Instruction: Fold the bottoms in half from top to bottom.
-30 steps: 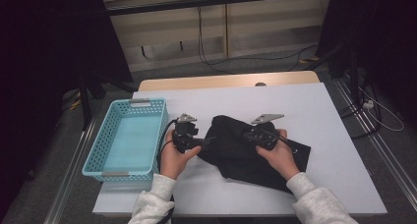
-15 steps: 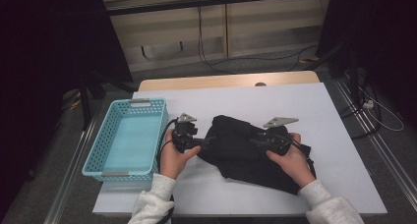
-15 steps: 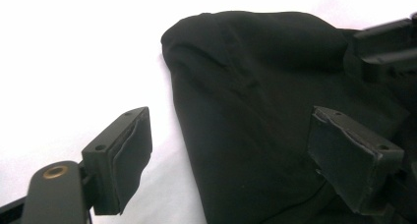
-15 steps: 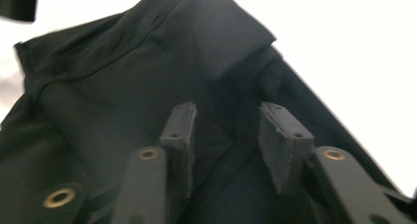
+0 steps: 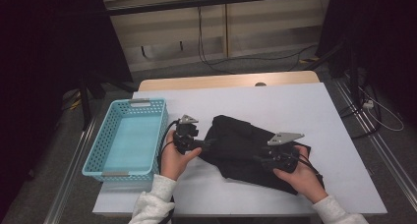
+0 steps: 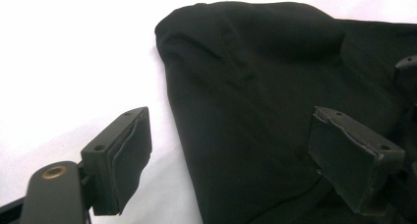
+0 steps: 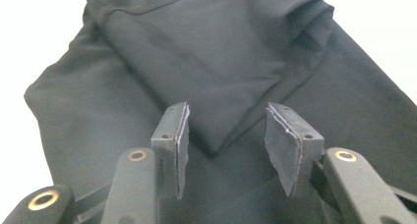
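Note:
A crumpled black cloth [image 5: 241, 143] lies in the middle of the white table [image 5: 305, 106]. My left gripper [image 5: 207, 144] is at the cloth's left edge, pointing right. In the left gripper view it [image 6: 231, 160] is wide open, one pad over bare table and the other over the cloth [image 6: 255, 86], whose edge runs between them. My right gripper [image 5: 258, 160] rests on the near right part of the cloth, pointing left. Its jaws [image 7: 228, 145] stand open just above the fabric, and a folded corner of the cloth [image 7: 216, 86] points into the gap.
An empty turquoise basket [image 5: 128, 135] sits on the table's left side, close to my left hand. Bare white table extends behind and to the right of the cloth. Cables [image 5: 378, 111] lie on the floor past the right edge.
My right gripper has slid to the right and nearer to the person across the cloth. The left gripper has stayed at the cloth's left edge.

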The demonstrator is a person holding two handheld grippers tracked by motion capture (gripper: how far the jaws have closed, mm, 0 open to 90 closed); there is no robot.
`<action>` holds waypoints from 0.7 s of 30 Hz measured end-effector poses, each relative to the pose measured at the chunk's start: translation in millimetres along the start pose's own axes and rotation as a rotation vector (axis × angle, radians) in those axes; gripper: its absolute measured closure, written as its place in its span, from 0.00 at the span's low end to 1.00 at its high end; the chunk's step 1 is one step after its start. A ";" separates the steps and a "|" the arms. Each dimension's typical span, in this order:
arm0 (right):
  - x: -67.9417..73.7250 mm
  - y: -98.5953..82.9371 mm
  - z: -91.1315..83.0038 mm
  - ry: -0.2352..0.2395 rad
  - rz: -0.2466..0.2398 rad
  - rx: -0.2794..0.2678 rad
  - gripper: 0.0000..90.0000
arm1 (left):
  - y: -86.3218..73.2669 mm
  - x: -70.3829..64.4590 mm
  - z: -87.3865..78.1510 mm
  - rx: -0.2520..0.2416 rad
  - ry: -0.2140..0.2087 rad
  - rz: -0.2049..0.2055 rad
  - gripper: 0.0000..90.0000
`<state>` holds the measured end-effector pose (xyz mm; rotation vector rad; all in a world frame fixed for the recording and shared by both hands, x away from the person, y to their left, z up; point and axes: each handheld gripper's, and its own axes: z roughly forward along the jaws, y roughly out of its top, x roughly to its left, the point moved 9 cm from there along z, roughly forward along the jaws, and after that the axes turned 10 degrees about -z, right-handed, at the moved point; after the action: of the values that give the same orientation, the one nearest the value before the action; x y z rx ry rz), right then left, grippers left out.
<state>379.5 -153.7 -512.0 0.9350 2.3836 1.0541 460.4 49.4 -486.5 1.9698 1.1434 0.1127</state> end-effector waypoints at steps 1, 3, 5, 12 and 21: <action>1.8 -1.1 0.4 0.003 -0.008 0.006 0.58 | -0.3 0.4 0.2 0.003 0.001 0.000 0.19; 4.1 -3.6 4.5 0.010 -0.015 0.015 0.58 | -1.7 1.3 0.8 0.012 0.002 0.004 0.19; 6.0 -5.8 8.7 0.009 -0.025 0.027 0.58 | -3.1 1.3 2.1 0.019 0.001 0.003 0.19; 8.8 -4.0 12.9 0.013 -0.052 0.016 0.85 | -2.4 3.6 1.1 0.016 0.007 -0.005 0.18; 9.2 -3.1 14.5 0.035 -0.048 0.006 0.95 | -2.9 4.2 2.0 0.021 0.007 -0.005 0.18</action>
<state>379.8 -141.3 -524.3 0.8645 2.4266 1.0543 461.8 52.0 -491.1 1.9865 1.1581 0.1060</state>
